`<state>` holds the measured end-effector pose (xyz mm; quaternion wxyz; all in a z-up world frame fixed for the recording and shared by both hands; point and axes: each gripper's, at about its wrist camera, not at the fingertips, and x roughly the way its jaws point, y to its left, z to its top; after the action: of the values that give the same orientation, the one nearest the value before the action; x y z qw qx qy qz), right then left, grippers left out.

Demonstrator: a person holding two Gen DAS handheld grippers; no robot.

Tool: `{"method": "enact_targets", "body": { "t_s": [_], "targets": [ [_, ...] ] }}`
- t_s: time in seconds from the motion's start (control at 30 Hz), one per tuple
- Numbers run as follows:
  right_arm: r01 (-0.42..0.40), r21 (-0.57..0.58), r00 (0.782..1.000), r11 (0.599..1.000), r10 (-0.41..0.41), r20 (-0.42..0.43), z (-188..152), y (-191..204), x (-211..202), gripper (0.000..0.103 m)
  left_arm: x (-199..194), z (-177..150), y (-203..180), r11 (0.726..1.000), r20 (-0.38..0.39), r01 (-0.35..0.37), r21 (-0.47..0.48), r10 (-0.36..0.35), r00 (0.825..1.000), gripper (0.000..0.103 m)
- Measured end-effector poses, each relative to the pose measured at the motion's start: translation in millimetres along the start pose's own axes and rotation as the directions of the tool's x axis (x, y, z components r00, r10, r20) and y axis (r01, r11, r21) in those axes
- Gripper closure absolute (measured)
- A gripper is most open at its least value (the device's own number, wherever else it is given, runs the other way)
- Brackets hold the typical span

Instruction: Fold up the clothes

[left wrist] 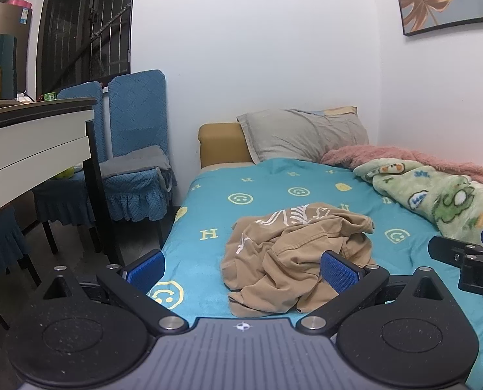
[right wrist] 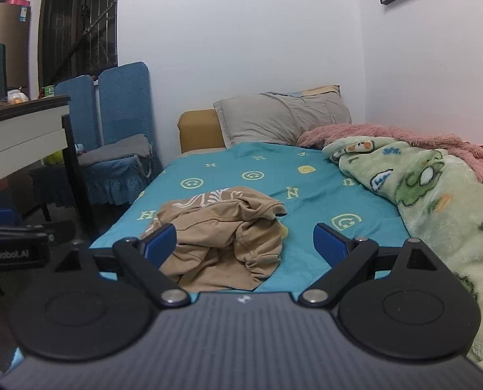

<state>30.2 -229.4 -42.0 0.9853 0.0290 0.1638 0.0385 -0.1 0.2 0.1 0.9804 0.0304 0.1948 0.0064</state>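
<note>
A crumpled tan garment with a white print lies in a heap on the turquoise bed sheet. My left gripper hovers open just short of the heap's near edge, blue pads wide apart, nothing between them. My right gripper is also open and empty, with the heap in front of its left finger. The right gripper's body shows at the right edge of the left wrist view. The left gripper's body shows at the left edge of the right wrist view.
A green cartoon blanket and a pink fuzzy blanket fill the bed's right side. A grey pillow lies at the head. Blue-covered chairs and a white desk stand left of the bed.
</note>
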Motion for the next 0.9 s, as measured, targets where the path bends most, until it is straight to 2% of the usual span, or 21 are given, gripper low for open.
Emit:
{"method": "enact_targets", "body": {
  "t_s": [0.2,0.37,0.9],
  "targets": [
    [0.027,-0.032,0.999,0.999,-0.027,-0.018,-2.5,2.3,4.1,0.010,-0.9,0.1,1.5,1.000,0.009,-0.006,-0.003,0.006,1.000,0.000],
    [0.045,-0.007,0.999,0.999,-0.045,0.001,-1.8,3.4,-4.3,0.010,-1.7,0.2,2.7,1.000,0.016,-0.011,-0.006,0.011,1.000,0.000],
    [0.049,0.000,0.999,0.999,-0.049,-0.022,-0.5,-3.8,1.1,0.010,-1.7,-3.7,-2.3,1.000,0.025,-0.019,0.013,0.019,1.000,0.000]
  ]
}}
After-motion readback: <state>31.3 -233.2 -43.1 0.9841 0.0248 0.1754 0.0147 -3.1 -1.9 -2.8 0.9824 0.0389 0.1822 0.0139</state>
